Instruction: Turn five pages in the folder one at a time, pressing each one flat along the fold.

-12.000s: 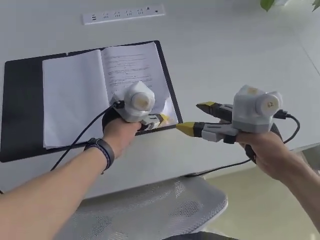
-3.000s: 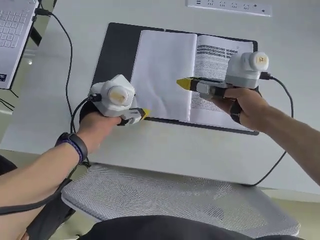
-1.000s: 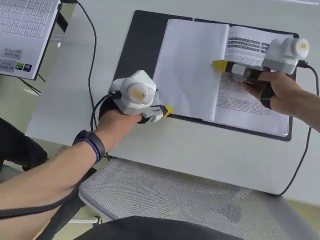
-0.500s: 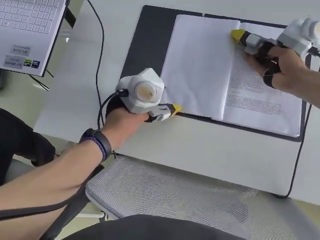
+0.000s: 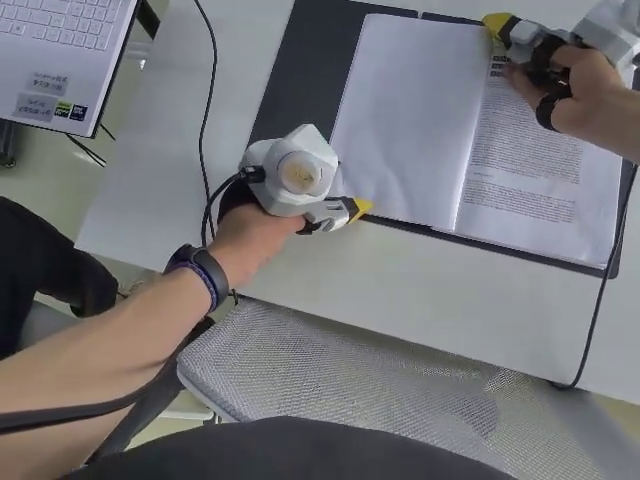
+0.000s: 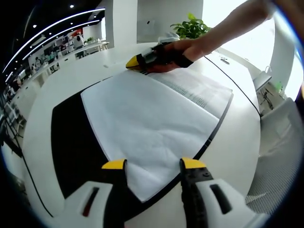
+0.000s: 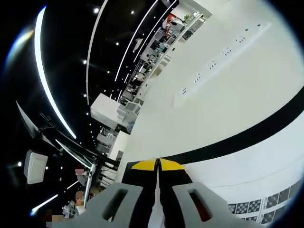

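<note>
The folder (image 5: 300,70) lies open on the desk (image 5: 165,175). My right gripper (image 5: 500,24) is at the top of the folder's fold, fingers pressed together. My left gripper (image 5: 350,211) is at the folder's bottom edge, fingers spread.

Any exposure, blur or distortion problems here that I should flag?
Head view: even, soft light and sharp focus, but the blank page is nearly blown out and the right gripper is partly cropped at the top-right corner. Left gripper view: fisheye bows the folder edges, and the far right is overexposed. Right gripper view: heavily rolled, with the ceiling lights bent into arcs.
</note>
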`<control>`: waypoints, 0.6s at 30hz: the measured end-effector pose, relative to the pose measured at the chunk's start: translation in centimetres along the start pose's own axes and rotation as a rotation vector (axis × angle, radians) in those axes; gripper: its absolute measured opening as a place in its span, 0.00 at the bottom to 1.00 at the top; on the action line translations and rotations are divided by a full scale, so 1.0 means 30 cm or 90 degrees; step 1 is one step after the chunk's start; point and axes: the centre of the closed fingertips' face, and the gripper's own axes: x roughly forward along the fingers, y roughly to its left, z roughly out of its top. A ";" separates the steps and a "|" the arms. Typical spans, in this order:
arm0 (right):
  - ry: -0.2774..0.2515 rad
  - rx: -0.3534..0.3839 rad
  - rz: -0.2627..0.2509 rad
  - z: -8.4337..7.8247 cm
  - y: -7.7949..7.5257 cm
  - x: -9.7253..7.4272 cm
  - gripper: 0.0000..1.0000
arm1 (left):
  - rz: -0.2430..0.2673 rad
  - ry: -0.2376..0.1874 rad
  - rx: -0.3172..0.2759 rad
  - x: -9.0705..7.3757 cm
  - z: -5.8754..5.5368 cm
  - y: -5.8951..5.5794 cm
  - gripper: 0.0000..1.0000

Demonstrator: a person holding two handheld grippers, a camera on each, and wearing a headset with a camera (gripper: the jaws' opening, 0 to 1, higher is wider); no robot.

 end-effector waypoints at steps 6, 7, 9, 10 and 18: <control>0.010 -0.010 -0.005 -0.002 -0.004 0.000 0.00 | 0.001 -0.002 -0.002 0.001 0.000 0.002 0.43; 0.012 -0.012 -0.004 -0.006 -0.004 -0.003 0.00 | 0.001 -0.002 -0.002 0.001 0.000 0.002 0.43; 0.020 -0.012 0.002 -0.022 -0.001 -0.013 0.00 | 0.001 -0.002 -0.002 0.001 0.000 0.003 0.42; 0.027 -0.008 0.009 -0.046 0.017 -0.028 0.00 | 0.001 -0.002 -0.003 0.002 0.000 0.005 0.42; 0.050 -0.014 0.057 -0.144 0.055 -0.100 0.00 | 0.000 -0.005 -0.010 0.004 0.001 0.011 0.40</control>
